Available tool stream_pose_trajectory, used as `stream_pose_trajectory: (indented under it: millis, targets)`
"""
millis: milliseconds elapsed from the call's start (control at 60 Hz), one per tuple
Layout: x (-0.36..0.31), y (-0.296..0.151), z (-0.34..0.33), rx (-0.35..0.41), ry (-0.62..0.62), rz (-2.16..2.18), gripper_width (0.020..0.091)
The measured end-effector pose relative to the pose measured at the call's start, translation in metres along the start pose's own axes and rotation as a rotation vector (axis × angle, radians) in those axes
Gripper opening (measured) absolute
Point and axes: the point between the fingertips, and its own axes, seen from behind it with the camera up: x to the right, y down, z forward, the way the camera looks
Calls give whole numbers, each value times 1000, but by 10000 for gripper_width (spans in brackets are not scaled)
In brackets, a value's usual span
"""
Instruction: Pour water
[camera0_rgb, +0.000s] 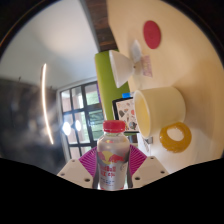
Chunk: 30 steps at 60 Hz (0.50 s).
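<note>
While the whole scene appears tilted, the gripper (113, 168) clenches a clear plastic bottle (113, 158) between its 2 fingers, the magenta pads (88, 162) pressing on both of its sides. Its pink cap (115, 126) is on, and a label with pink and white print wraps the body. Whether liquid sits inside cannot be told.

Beyond the bottle lies a pale desk (195, 70), seen at a steep slant. On it, just past the cap, stands a pale yellow cup (158, 108) whose open mouth faces the bottle. Beside the cup lies a yellow ring (176, 137), apart from it and nearer the desk's edge. Further along the surface sits a white object (128, 65) with a narrow waist, and past that a flat pink disc (151, 34) near the far part of the desk. A bright green panel (104, 78) runs along the desk's edge beside the white object.

Off the desk, a dark-framed window (78, 112) with several panes shows behind the bottle, and a curved streak of light (48, 100) crosses the grey wall beside it.
</note>
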Motion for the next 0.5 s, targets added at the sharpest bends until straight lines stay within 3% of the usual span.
stream_pose_trajectory:
  millis: [83,317,500]
  targets:
    - [3,-9,-1,-11,-6,185,382]
    - [9,-30,-32,72,25,424,395]
    - [9,-19,-23,48,38,390,385]
